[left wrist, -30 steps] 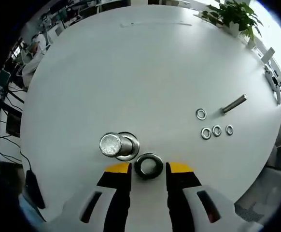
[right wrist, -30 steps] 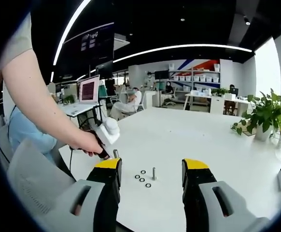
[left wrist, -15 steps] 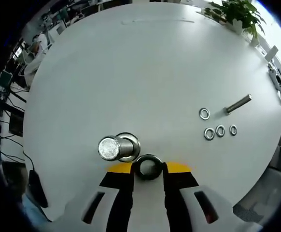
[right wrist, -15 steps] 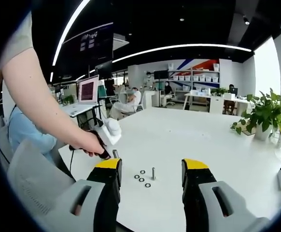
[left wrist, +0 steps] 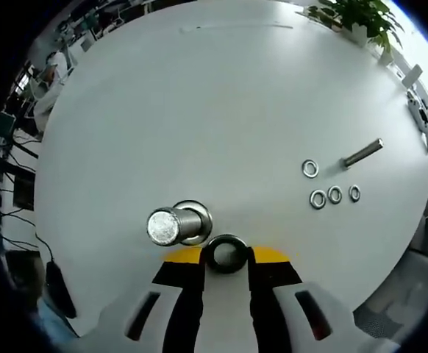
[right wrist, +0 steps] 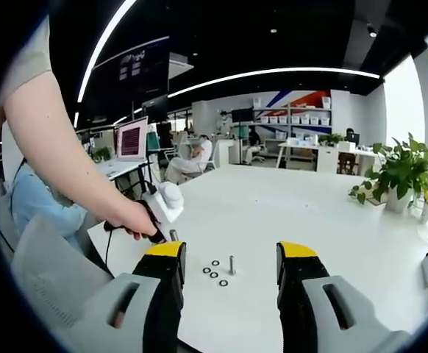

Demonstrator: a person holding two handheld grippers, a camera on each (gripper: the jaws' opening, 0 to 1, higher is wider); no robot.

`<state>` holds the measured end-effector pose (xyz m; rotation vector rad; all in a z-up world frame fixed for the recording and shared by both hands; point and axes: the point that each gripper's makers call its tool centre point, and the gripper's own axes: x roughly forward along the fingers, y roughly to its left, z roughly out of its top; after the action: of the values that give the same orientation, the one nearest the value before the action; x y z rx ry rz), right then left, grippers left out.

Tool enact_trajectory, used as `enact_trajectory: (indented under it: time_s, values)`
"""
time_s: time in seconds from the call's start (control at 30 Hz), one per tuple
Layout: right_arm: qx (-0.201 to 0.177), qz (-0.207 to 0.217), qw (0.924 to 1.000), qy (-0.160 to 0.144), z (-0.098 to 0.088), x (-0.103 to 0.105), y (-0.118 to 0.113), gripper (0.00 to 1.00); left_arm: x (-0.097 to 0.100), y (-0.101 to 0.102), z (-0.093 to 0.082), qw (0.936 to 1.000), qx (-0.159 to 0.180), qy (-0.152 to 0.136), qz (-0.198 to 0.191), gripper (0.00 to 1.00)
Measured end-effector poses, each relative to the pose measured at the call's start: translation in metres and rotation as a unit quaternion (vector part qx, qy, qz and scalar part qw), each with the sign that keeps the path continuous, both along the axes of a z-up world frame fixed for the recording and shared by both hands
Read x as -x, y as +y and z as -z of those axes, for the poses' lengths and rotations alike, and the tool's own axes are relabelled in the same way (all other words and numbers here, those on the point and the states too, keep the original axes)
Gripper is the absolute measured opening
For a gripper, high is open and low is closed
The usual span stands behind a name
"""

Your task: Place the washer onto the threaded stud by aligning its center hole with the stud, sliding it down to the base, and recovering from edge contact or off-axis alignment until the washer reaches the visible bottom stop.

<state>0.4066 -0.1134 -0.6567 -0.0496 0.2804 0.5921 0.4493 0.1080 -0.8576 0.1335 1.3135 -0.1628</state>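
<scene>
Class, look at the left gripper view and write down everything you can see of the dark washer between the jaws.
The washer is a dark, thick ring with a round centre hole, seemingly metal with a dull sheen. It lies flat, or nearly so, on the white table, between the yellow tips of the left gripper, whose jaws have closed against its sides. It sits just beside the base of the upright threaded stud, not yet on it.

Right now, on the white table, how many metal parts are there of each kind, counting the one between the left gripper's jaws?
Large dark washer, gripped by the left gripper: 1
Small silver washers: 4
Upright threaded stud on its base: 1
Loose bolt lying flat: 1
Total: 7
</scene>
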Motion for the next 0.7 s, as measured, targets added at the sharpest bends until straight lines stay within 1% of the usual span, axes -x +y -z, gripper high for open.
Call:
enact_trajectory:
  time_s: [0.13, 0.4, 0.47, 0.53, 0.57, 0.6, 0.63, 0.67, 0.7]
  values:
    - [-0.001, 0.001, 1.0, 0.0, 0.0, 0.0002, -0.0004, 0.52, 0.0003, 0.0001, 0.0003, 1.0, 0.003, -0.004, 0.005, 0.21]
    - [-0.002, 0.0, 1.0, 0.0, -0.0004, -0.0001, 0.0003, 0.52, -0.0002, 0.001, 0.0014, 0.9999, 0.005, 0.002, 0.012, 0.21]
    - [-0.002, 0.0, 1.0, 0.001, -0.0001, -0.0002, 0.0002, 0.52, 0.0005, -0.0017, 0.0014, 0.9999, 0.013, 0.006, 0.009, 0.24]
    - [-0.002, 0.0, 1.0, 0.001, -0.0002, -0.0001, 0.0003, 0.52, 0.0013, -0.0038, 0.0014, 0.9997, 0.014, 0.009, 0.016, 0.27]
    - [-0.002, 0.0, 1.0, 0.001, -0.0003, 0.0, 0.0005, 0.52, 0.0017, -0.0035, 0.0016, 0.9996, 0.009, 0.01, 0.027, 0.26]
    - [-0.002, -0.001, 1.0, 0.0, -0.0004, 0.0, 0.0007, 0.52, 0.0016, -0.002, 0.0018, 0.9995, 0.004, 0.008, 0.031, 0.23]
    - [-0.002, -0.001, 1.0, 0.0, -0.0003, 0.0, 0.0008, 0.52, 0.0018, 0.0004, 0.0018, 0.9996, 0.002, 0.006, 0.027, 0.21]
    - [-0.001, -0.001, 1.0, 0.001, -0.0001, 0.0001, 0.0007, 0.52, 0.0001, 0.0016, 0.0016, 0.9999, 0.007, -0.001, 0.008, 0.21]
    - [-0.001, 0.0, 1.0, 0.001, 0.0002, -0.0001, 0.0003, 0.52, 0.0001, 0.0019, 0.0011, 0.9999, 0.01, -0.002, 0.005, 0.21]
